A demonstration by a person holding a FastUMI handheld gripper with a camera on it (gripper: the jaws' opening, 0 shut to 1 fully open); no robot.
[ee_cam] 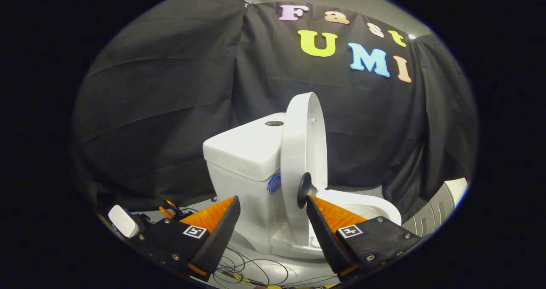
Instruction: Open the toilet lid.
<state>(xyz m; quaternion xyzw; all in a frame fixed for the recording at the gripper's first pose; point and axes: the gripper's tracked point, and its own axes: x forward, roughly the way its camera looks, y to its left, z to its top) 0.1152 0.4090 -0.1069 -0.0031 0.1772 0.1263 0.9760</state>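
Lid stands upright against tank (bowl exposed), so opening looks done. Gripper jaws apart, clamped on nothing; only retreat left.

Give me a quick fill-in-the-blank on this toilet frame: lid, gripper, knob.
1. The toilet lid stands ____, leaning back by the tank.
2. The gripper has its fingers ____, pressing on nothing.
3. The dark knob on the lid sits at the tip of one ____.
4. The round flush button is on top of the ____.

Missing: raised; open; finger; tank
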